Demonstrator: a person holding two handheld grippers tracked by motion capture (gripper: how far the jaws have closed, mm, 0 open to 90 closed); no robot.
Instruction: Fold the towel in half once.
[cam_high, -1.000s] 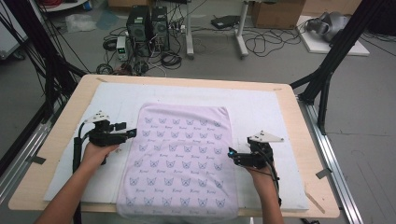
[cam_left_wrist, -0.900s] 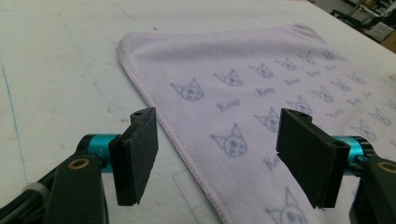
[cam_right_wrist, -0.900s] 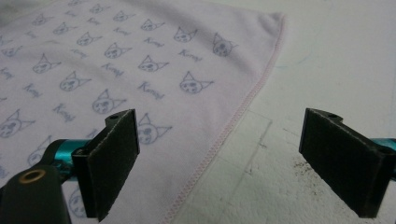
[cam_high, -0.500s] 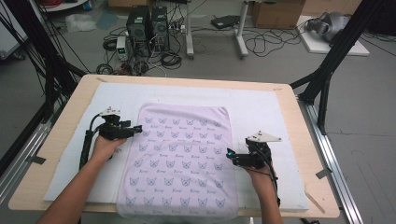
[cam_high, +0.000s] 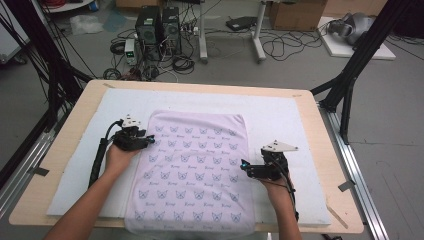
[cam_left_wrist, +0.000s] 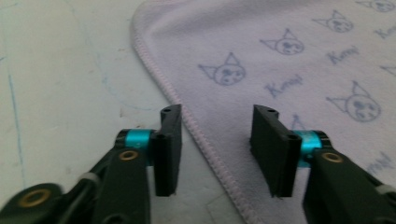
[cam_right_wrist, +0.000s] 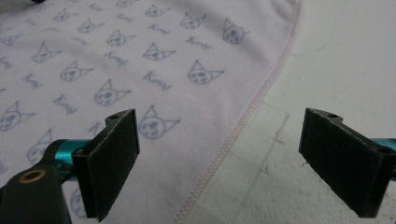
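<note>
Left tool (cam_high: 149, 141) reached lilac cat-print towel (cam_high: 195, 170); jaws closing.

Even soft overhead light, faint shadows, gripper views slightly blurred up close

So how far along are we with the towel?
The towel lies spread flat on the white mat. The left gripper straddles its left hem, jaws just closing, not yet pinching. The right gripper straddles the right hem, open. Grasping and any folding remain.

Grey floor (cam_high: 400, 130), tangled cables (cam_high: 280, 47), computer towers (cam_high: 159, 30), cardboard box (cam_high: 295, 12).
</note>
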